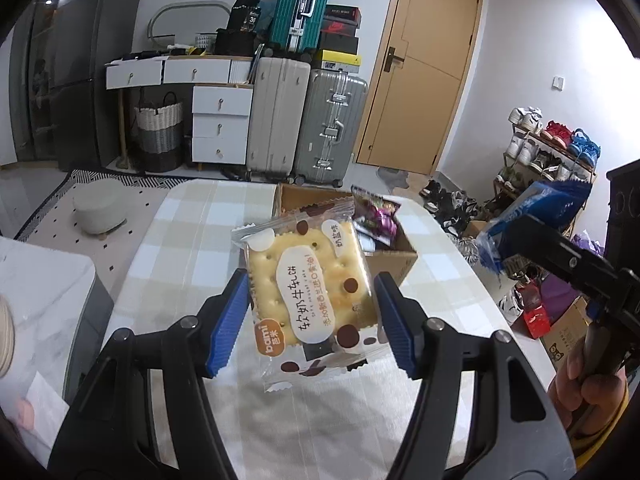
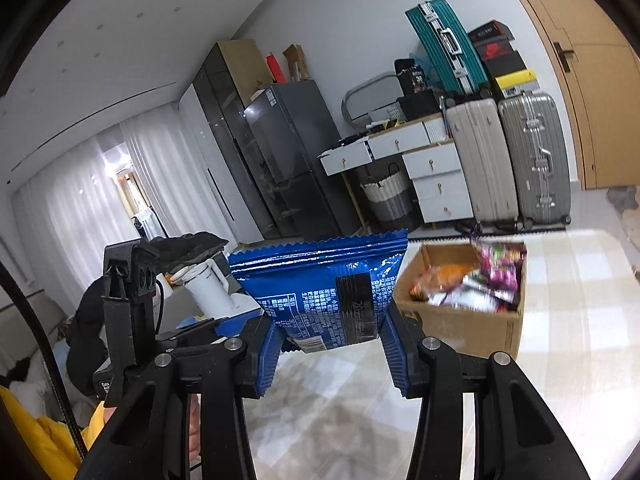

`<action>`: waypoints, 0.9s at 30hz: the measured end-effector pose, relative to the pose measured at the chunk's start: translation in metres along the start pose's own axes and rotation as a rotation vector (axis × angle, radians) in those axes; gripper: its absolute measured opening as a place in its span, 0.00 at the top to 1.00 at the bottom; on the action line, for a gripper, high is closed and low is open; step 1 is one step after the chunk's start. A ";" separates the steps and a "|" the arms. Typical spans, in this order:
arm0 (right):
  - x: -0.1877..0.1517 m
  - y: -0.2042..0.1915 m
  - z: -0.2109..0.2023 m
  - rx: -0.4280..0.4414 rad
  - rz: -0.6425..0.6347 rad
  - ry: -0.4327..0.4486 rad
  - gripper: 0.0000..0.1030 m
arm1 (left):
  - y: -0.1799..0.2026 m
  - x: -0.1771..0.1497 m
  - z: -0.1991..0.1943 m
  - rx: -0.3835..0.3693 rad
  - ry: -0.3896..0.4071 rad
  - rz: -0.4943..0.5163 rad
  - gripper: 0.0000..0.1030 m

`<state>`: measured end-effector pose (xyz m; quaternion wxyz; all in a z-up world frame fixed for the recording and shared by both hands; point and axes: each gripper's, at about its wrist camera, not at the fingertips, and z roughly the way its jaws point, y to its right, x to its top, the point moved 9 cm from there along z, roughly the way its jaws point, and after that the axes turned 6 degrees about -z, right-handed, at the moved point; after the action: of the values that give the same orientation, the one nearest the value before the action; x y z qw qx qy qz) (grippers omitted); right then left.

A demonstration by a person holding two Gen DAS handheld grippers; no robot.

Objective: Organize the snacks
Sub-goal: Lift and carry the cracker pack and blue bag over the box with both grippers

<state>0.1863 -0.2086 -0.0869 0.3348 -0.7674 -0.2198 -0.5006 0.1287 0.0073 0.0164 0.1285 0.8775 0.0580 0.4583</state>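
Left gripper (image 1: 310, 314) clamps cracker packet (image 1: 312, 292); right gripper (image 2: 328, 350) clamps blue bag (image 2: 320, 284). Cardboard box (image 2: 460, 328) at 1 o'clock of the bag.

Cracker packet (image 1: 310, 284) — orange badge reads "bami"; black bag (image 1: 244, 14) — "36".

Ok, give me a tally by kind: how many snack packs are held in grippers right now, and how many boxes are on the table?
Cracker packs held: 1, cracker pack in left gripper
Blue bags held: 1, blue bag in right gripper
Cardboard boxes: 1, cardboard box
Total: 3
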 end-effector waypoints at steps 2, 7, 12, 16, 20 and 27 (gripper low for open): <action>0.012 0.000 0.002 -0.011 -0.018 0.007 0.56 | -0.001 0.008 0.000 -0.008 0.006 0.006 0.41; 0.044 0.004 0.009 -0.037 -0.063 0.023 0.56 | -0.003 0.032 0.003 -0.024 0.012 0.021 0.41; 0.069 0.016 0.028 -0.072 -0.091 0.010 0.56 | -0.007 0.060 0.018 -0.029 0.005 0.018 0.41; 0.081 0.035 0.050 -0.087 -0.089 -0.016 0.56 | -0.012 0.077 0.031 -0.039 -0.005 0.005 0.41; 0.082 0.062 0.075 -0.108 -0.067 -0.058 0.56 | -0.013 0.099 0.060 -0.043 -0.024 0.003 0.41; 0.074 0.112 0.122 -0.119 -0.011 -0.144 0.56 | -0.007 0.122 0.126 -0.052 -0.072 0.001 0.41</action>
<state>0.3677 -0.1950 -0.0856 0.2695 -0.8187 -0.2173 -0.4582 0.3018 0.0188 0.0417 0.1529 0.8898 0.0409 0.4279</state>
